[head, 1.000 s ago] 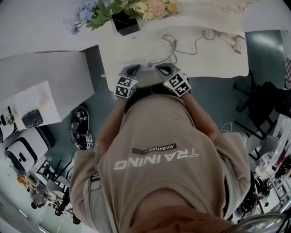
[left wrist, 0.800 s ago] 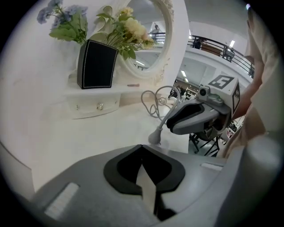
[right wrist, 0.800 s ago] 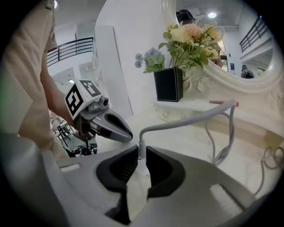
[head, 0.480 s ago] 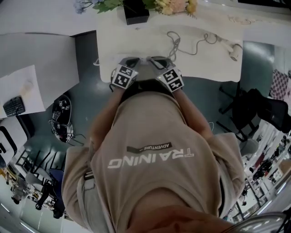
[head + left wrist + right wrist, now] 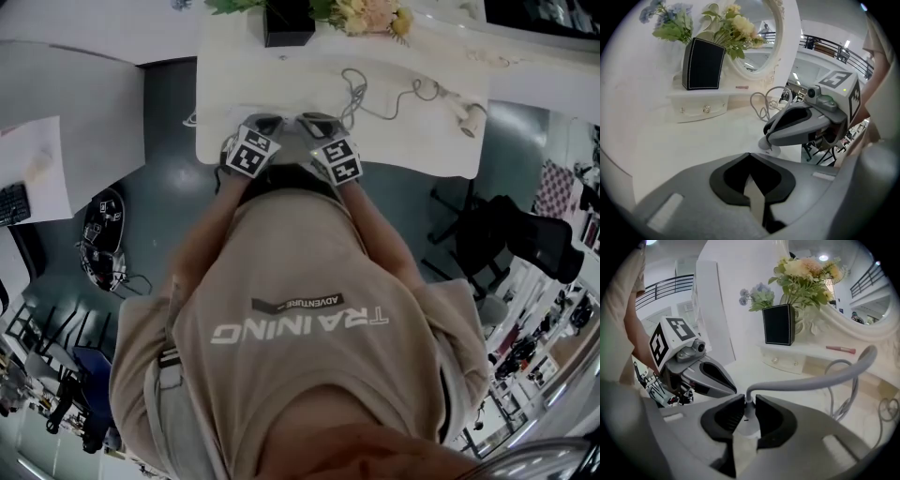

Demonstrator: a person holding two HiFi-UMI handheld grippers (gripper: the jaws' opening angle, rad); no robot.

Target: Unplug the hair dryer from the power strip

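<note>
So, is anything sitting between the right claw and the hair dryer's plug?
Nothing visible is in the way. The right claw is closed directly on the plug, and the cord arches away from it to the right. The left claw sits off to the side, not between them.

Your shirt reads "TRAINING" in large pale letters, upside down in the head view. A small dark bar just above that word carries "ADVENTURE". Nothing else can be read.
</note>
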